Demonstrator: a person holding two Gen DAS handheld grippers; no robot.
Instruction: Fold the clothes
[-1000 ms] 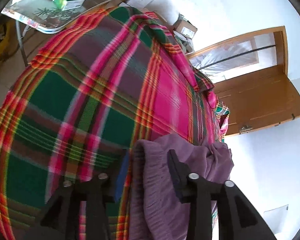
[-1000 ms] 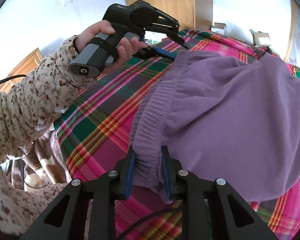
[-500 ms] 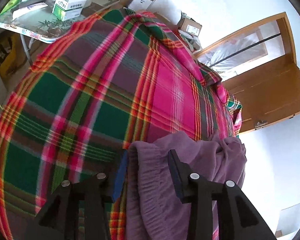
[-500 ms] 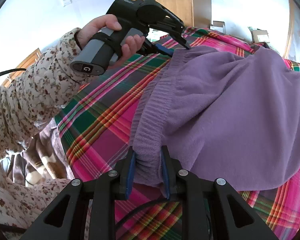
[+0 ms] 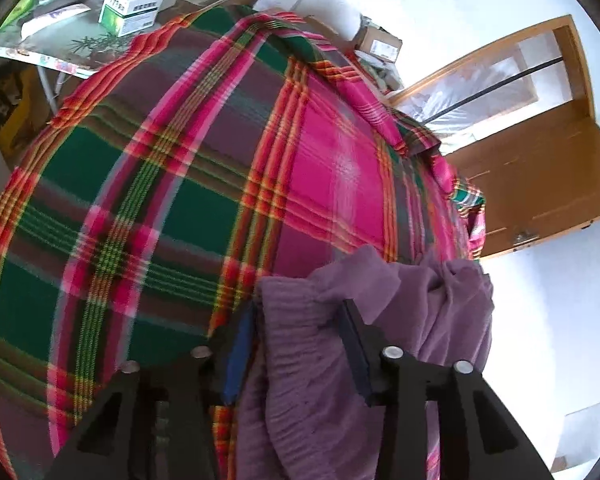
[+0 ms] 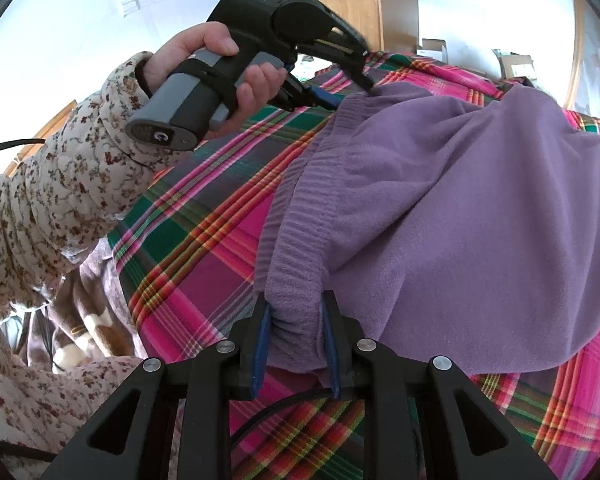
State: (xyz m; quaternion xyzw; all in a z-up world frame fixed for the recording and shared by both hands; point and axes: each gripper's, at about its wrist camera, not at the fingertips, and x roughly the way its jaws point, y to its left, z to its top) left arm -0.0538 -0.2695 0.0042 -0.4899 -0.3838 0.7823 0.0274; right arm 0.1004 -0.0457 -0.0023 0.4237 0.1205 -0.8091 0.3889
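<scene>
Over on the left, a hand (image 6: 212, 76) in a floral quilted sleeve (image 6: 60, 184) grips the grey handle of the left gripper (image 6: 348, 92), wrist cocked so the tool points down and across toward the plaid blanket (image 5: 180, 184). Its jaws are clamped on the far end of the ribbed waistband (image 6: 300, 220) of a purple fleece garment (image 6: 480, 220); from that gripper's own camera the left gripper (image 5: 296, 344) has the gathered band bunched between its blue pads, the cloth spilling to the right in loose folds. The garment lies spread over the blanket, which covers what looks like a bed, and the waistband runs as a taut edge from one tool to the other. Nearer, the right gripper (image 6: 294, 332) sits low over the blanket, its jaws clenched on the near end of the same waistband, the fleece pinched up between the pads while the rest of the body swells off to the right. Beyond the blanket stand a bench (image 5: 40, 40) with a green-and-white box (image 5: 134, 6), and a wooden door (image 5: 540, 168).
</scene>
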